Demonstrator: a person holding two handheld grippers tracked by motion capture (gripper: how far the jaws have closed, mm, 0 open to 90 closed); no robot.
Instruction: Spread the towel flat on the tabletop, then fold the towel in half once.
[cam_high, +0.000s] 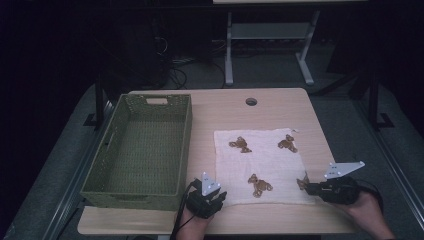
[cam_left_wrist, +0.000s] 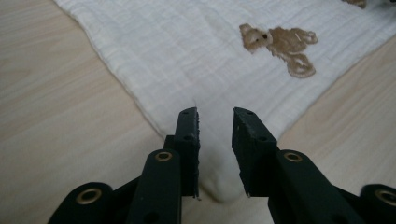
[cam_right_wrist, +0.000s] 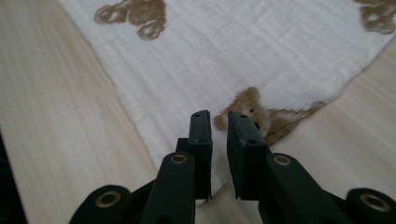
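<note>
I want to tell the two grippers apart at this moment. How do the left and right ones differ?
The left gripper stands with a wider gap between its jaws than the right gripper. The left sits at the near left corner of the white cloth, beside the green basket; the right sits at the near right corner, over a bear print. Both are black, open, with cloth between the jaws.

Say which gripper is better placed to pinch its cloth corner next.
Left, slightly: the left gripper straddles the cloth corner, jaws apart. The right gripper has less gap.
</note>
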